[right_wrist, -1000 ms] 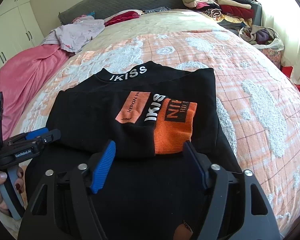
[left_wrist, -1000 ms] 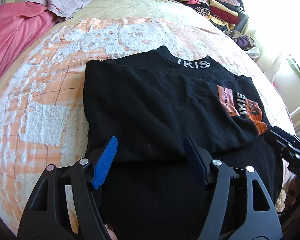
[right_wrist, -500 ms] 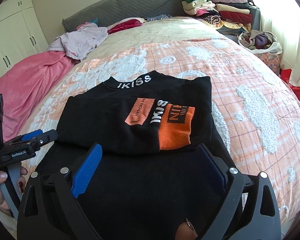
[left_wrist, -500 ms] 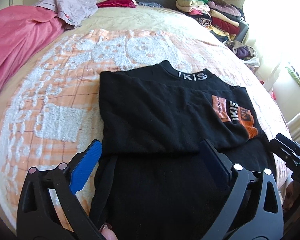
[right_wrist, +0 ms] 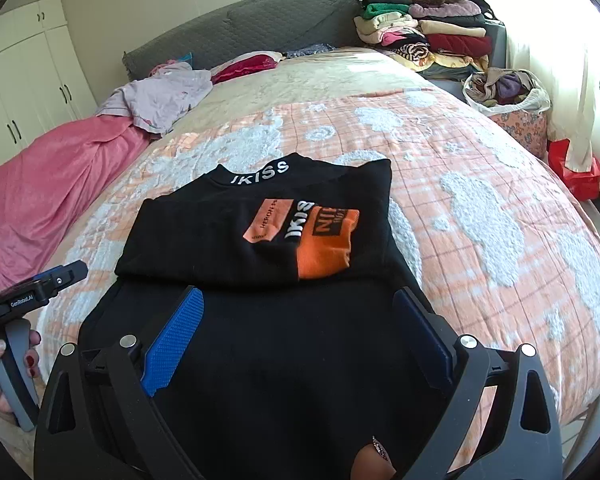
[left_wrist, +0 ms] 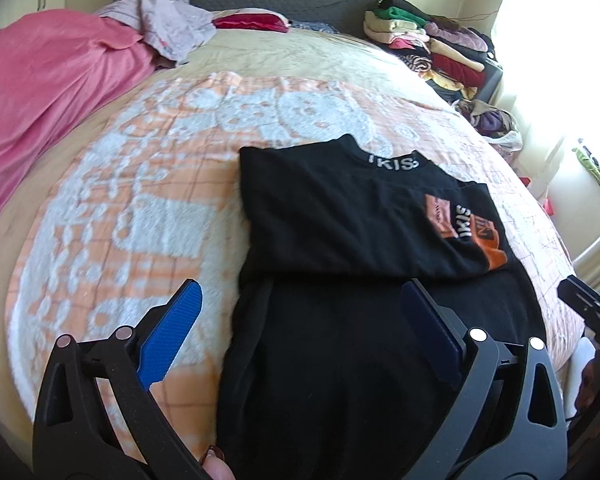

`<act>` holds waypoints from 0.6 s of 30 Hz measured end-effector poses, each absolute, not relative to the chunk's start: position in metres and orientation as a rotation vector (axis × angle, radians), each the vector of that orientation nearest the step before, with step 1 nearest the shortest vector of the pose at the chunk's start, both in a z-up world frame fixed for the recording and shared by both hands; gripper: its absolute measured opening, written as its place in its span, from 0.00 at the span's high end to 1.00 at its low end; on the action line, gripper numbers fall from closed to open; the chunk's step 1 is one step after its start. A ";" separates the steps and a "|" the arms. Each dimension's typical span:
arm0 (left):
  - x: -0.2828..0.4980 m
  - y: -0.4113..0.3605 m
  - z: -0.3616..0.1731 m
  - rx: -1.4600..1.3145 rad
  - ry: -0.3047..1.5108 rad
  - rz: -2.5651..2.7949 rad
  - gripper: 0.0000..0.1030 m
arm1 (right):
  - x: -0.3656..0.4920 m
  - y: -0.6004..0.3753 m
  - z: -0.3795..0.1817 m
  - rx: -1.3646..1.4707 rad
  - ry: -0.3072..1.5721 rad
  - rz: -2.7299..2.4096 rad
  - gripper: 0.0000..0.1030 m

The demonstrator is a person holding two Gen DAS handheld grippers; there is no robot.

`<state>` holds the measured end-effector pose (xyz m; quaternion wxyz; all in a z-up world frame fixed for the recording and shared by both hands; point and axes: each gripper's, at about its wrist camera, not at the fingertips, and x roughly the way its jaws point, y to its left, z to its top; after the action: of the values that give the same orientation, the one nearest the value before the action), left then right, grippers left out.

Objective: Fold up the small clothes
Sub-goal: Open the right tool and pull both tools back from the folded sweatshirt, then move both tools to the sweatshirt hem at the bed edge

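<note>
A black top (left_wrist: 340, 220) with a white "IKISS" collar and an orange patch lies on the bed, its sleeves folded across the chest; it also shows in the right wrist view (right_wrist: 260, 248). My left gripper (left_wrist: 300, 316) is open and empty above the top's lower left part. My right gripper (right_wrist: 300, 320) is open and empty above the lower right part, near the fold edge. The left gripper (right_wrist: 40, 284) appears at the left in the right wrist view, and the right gripper (left_wrist: 588, 304) at the right edge of the left wrist view.
An orange-and-white bedspread (right_wrist: 480, 200) covers the bed. A pink blanket (left_wrist: 40, 92) lies at the left, a lilac garment (right_wrist: 160, 96) near the grey headboard. Stacked folded clothes (right_wrist: 420, 36) and a bag of clothes (right_wrist: 508, 88) stand at the back right.
Both grippers have opened wide and pulled back toward the hem, letting go of the folded part. The top now lies still on the bed.
</note>
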<state>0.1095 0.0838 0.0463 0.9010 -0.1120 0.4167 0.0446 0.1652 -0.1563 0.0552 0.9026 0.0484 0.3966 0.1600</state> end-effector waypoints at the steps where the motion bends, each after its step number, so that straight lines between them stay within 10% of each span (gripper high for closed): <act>1: 0.104 0.087 0.045 -0.232 0.866 0.102 0.09 | 0.162 -0.158 0.055 0.100 0.820 0.329 0.08; 18: 0.032 0.123 0.014 -0.290 0.922 0.211 0.09 | 0.110 -0.189 0.022 0.081 0.873 0.305 0.08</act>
<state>0.0315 0.1226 0.0139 0.8801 -0.1392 0.4424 0.1011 0.1100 -0.1891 0.0221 0.8941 0.0392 0.4212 0.1470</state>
